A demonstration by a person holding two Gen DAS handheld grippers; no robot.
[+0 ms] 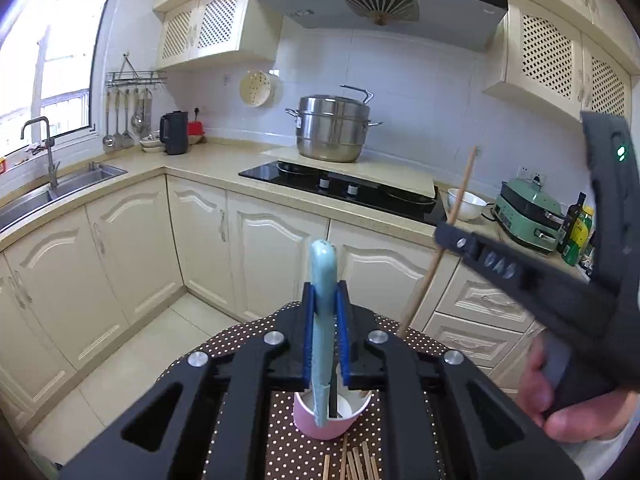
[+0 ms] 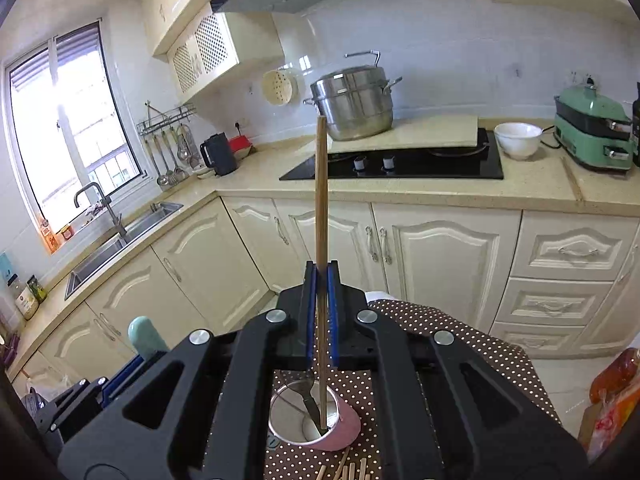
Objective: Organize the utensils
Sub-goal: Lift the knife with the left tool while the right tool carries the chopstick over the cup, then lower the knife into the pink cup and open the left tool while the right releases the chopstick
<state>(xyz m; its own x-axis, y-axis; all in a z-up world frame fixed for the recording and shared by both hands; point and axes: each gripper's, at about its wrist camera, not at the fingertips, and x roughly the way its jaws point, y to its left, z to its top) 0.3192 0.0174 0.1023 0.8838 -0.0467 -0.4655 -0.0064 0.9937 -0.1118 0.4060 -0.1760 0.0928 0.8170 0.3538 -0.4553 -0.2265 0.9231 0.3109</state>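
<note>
My left gripper (image 1: 325, 320) is shut on a light-blue-handled utensil (image 1: 323, 272) that stands upright, its lower end inside a pink cup (image 1: 328, 426) on the brown dotted tablecloth (image 1: 240, 340). In the right wrist view my right gripper (image 2: 321, 312) is shut on an upright wooden chopstick (image 2: 321, 200) whose tip reaches into the same pink cup (image 2: 348, 434). A dark metal utensil end (image 2: 306, 394) leans in that cup. The left gripper (image 2: 124, 376) shows at lower left with the blue handle (image 2: 144, 338). Several loose chopsticks (image 1: 356, 464) lie in front of the cup.
Behind the table runs a cream kitchen counter (image 2: 400, 192) with a black hob (image 2: 400, 164), a steel pot (image 2: 352, 104), a white bowl (image 2: 518, 140) and a green appliance (image 2: 592, 132). A sink (image 1: 60, 184) sits at left. A hand (image 1: 560, 408) holds the right gripper's grip.
</note>
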